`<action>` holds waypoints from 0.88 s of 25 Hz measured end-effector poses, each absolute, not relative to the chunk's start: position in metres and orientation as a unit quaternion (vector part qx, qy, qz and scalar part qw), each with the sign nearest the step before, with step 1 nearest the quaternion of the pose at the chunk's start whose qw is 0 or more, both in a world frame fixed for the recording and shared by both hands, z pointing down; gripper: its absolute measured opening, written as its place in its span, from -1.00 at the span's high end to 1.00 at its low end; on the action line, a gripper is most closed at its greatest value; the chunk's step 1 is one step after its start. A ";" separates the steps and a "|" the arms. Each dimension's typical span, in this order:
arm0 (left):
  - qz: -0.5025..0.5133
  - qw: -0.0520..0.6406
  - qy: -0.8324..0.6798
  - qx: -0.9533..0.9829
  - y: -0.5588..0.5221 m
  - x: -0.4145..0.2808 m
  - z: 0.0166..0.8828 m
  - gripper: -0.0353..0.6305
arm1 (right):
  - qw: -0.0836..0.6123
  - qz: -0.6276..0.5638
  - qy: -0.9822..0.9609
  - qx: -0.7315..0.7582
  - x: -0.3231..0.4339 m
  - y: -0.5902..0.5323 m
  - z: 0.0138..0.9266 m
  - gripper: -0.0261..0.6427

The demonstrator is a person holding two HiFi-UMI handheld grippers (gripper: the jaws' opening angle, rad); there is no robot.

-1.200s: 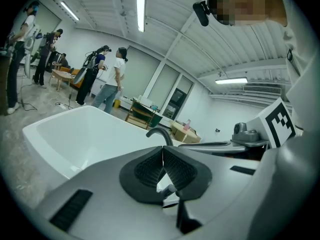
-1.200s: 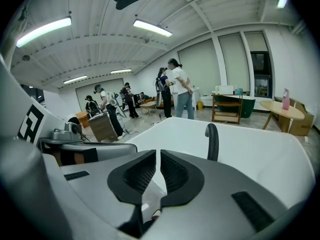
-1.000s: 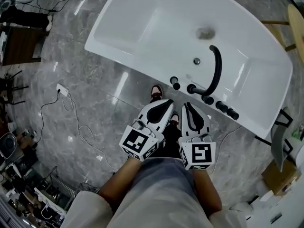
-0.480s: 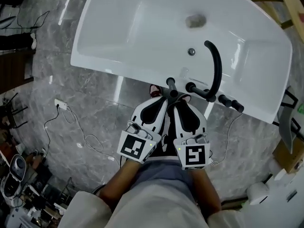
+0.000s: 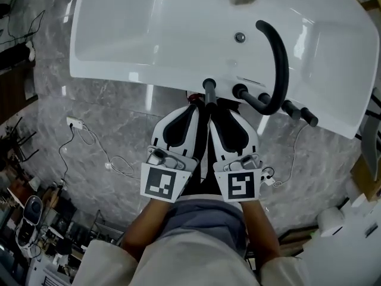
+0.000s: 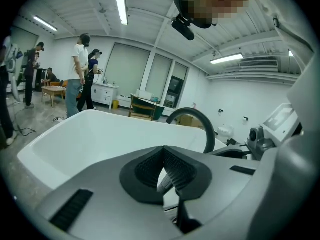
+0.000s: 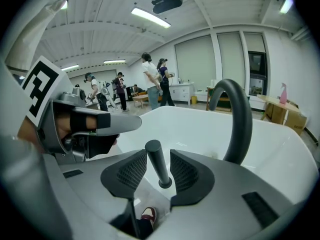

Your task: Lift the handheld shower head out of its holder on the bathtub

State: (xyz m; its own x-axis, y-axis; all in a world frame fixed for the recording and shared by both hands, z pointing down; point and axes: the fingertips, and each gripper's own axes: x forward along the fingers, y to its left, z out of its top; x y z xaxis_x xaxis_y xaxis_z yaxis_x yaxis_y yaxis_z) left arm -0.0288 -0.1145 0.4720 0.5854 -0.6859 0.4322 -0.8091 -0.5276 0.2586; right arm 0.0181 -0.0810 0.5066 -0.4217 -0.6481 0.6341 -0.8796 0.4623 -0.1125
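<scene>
Now right hand-held gripper (image 7: 159, 165) jaws, just opening, straddle shower head (image 7: 154, 154) w/o touching.

- Bright, even indoor light from ceiling strip lights (image 6: 120, 4); no hard shadows anywhere
- White bathtub (image 5: 149, 34) nearly washed out in the head view; pale streaks of glare on the polished grey floor (image 5: 107, 124)
- Strong fisheye bending in all views; dark, vignetted corners in both gripper views
- Near foreground slightly soft; distant people (image 6: 80, 74) small and indistinct
</scene>
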 end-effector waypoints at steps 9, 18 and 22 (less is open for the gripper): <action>0.157 0.240 -0.448 0.847 -0.133 -0.042 0.512 0.88 | 0.286 0.219 -0.813 0.457 0.009 -0.085 0.540 0.44; 0.150 0.256 -0.451 0.842 -0.147 -0.045 0.536 0.88 | 0.286 0.207 -0.806 0.475 0.004 -0.100 0.569 0.43; 0.149 0.264 -0.452 0.839 -0.145 -0.047 0.546 0.88 | 0.296 0.206 -0.803 0.475 0.002 -0.098 0.584 0.43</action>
